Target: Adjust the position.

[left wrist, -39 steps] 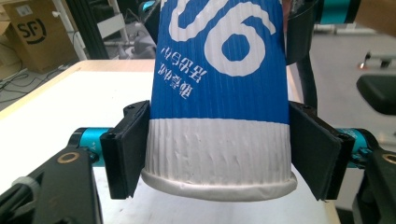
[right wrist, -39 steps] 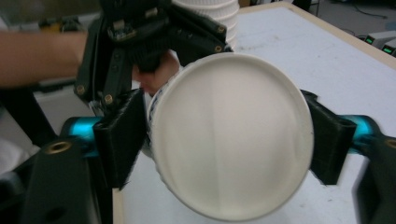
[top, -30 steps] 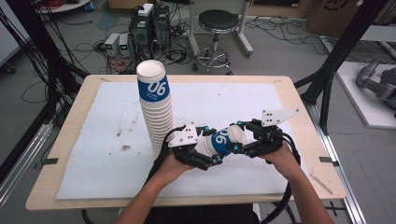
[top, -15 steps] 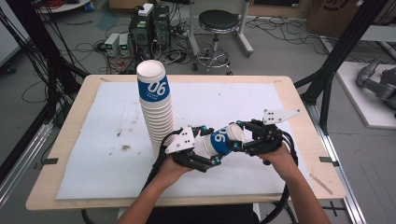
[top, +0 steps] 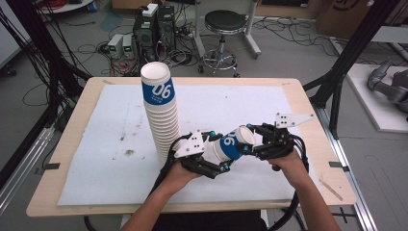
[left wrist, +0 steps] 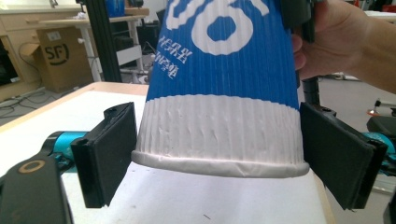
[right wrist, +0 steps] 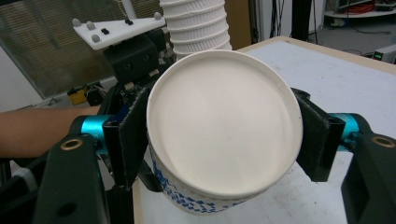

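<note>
Left gripper (top: 219, 161) sits at the near middle of the table (top: 312, 115), above the white mat (top: 96, 144). Its jaws have just been opening and now stand apart at either side of the cup's (top: 232, 142) rim end; in the left gripper view a thin gap shows between each pad and the cup (left wrist: 219, 107), so it is released. Right gripper (top: 248, 144), just beyond and to the right, is clenched on the cup's closed base end, pads (right wrist: 133, 135) pressed against both sides of the cup (right wrist: 224, 126). The cup lies roughly level between the two grippers, lifted off the mat, blue band with white "06" facing up. Farther left stands a tall cup stack (top: 161, 115), upright on the mat, clear of both grippers.
</note>
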### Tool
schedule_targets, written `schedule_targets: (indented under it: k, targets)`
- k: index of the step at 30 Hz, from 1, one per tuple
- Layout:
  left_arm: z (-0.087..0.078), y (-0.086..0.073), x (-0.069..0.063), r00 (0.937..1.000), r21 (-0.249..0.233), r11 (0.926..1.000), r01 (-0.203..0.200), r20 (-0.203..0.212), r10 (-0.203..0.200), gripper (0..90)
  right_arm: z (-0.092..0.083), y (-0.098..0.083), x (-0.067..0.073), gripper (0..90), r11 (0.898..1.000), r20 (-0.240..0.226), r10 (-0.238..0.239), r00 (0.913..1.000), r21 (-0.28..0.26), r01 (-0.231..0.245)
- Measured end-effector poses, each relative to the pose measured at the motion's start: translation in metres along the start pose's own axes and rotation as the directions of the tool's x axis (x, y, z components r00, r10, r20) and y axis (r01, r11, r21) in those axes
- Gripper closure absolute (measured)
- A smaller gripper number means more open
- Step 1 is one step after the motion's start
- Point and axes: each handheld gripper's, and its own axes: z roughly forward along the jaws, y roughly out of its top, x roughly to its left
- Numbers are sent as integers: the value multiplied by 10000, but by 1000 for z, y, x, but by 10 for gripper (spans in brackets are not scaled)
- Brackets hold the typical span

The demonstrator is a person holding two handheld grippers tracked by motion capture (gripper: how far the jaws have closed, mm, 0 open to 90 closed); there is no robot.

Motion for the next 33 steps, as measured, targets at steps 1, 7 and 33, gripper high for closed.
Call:
schedule_targets:
  k: [1, 7, 33]
  targets:
    - [0, 0, 0, 10000, 60, 10000, -31, -10, 31, 140, 0, 0, 0, 291, 10000, -6, 31, 10000, -27, -31]
    - [-6, 7, 0, 9975, 426, 9966, -700, 130, 695, 225, -3, -2, -2, 289, 9999, -146, 165, 9998, 8, -165]
    - [-10, -1, 3, 9984, 817, 9966, 81, 560, -127, 140, 8, -1, 9, 290, 9650, -401, -1656, 9854, 1994, 1702]
